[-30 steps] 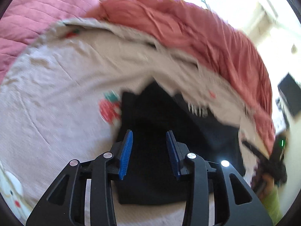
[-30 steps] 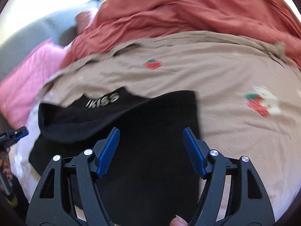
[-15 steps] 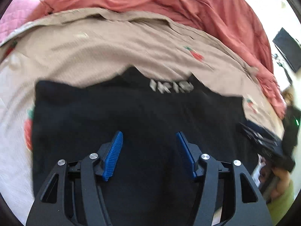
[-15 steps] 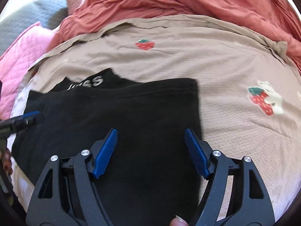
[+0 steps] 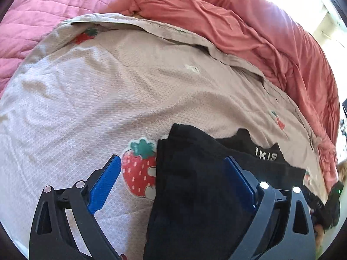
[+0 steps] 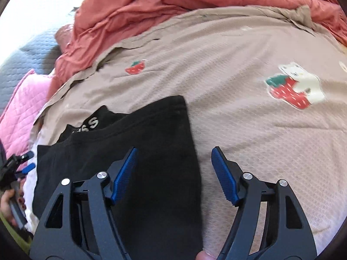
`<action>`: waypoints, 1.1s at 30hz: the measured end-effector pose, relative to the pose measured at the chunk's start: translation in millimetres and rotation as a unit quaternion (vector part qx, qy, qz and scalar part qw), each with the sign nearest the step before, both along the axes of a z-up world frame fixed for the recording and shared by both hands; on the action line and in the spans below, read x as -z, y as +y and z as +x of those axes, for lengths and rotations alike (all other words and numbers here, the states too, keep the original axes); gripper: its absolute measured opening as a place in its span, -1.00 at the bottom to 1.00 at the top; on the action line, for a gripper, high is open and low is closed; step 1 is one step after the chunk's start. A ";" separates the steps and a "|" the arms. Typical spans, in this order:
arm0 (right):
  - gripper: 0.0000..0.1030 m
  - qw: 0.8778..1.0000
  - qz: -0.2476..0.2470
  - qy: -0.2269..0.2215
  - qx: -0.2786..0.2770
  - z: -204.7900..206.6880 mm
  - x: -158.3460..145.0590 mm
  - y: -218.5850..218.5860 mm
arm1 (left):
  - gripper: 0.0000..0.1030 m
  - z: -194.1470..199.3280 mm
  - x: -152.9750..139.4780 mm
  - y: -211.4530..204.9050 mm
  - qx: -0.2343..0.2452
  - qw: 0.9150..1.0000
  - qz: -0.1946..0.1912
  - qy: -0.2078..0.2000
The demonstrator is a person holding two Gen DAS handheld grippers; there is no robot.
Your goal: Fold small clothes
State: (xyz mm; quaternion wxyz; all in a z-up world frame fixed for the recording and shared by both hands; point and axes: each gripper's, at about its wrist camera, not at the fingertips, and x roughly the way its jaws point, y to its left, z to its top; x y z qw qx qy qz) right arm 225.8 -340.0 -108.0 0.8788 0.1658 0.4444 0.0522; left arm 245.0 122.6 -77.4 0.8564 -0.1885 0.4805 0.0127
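i see a bed w/ a beige strawberry-print sheet [image 5: 134, 91], a rumpled coral duvet [image 5: 249, 28] heaped along its far edge, pink quilted blanket [image 5: 43, 6] far left. grey quilted fabric [image 6: 28, 58] beside it. strong daylight blows out the corners.

One black garment [image 5: 195, 195], two grippers [image 5: 171, 186], three bed covers [image 5: 130, 86]

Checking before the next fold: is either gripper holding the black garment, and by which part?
Nothing held. Left gripper, jaws opening, straddles the black garment's left edge; right gripper, closing, straddles its right edge, pads clear.
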 end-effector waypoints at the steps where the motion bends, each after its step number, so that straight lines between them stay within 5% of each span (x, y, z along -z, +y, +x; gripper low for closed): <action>1: 0.23 1.000 -0.006 -0.004 -0.008 0.0 -0.2 3.5 | 0.83 3.2 2.4 -3.3 0.010 1.000 0.000 0.002; 5: 0.23 0.999 -0.020 -0.011 -0.024 1.6 1.1 10.9 | 0.76 16.0 9.8 -20.1 0.042 0.999 0.028 0.008; 7: 0.23 1.000 -0.020 -0.008 -0.023 3.0 4.1 9.9 | 0.39 20.0 10.9 -26.8 0.055 0.998 0.042 0.005; 8: 0.22 1.000 -0.017 -0.006 -0.020 3.6 5.5 8.2 | 0.04 21.0 10.7 -30.8 0.058 0.997 0.056 0.006; 9: 0.06 1.000 -0.010 -0.004 -0.017 4.6 6.9 6.0 | -0.27 22.5 10.5 -35.4 0.058 0.995 0.075 0.008; 11: -0.30 1.000 0.003 0.000 -0.018 5.2 8.4 2.8 | -0.57 23.1 9.8 -37.2 0.061 0.995 0.077 0.008; 14: -0.67 1.000 0.020 -0.003 -0.023 5.3 5.9 2.9 | -0.77 20.8 5.8 -37.4 0.065 0.994 0.083 -0.001; 18: -0.91 0.999 -0.004 -0.024 -0.025 3.0 -8.2 7.2 | -0.82 12.0 -16.9 -34.3 0.064 0.994 0.078 -0.035; 25: -0.92 0.995 -0.023 -0.091 -0.036 2.5 -31.7 11.7 | -0.83 12.4 -50.5 -26.0 0.050 0.991 0.073 -0.105; 33: -0.92 0.996 -0.048 -0.069 -0.037 13.9 -10.6 17.8 | -0.83 35.5 0.7 -23.0 0.022 0.995 0.083 -0.043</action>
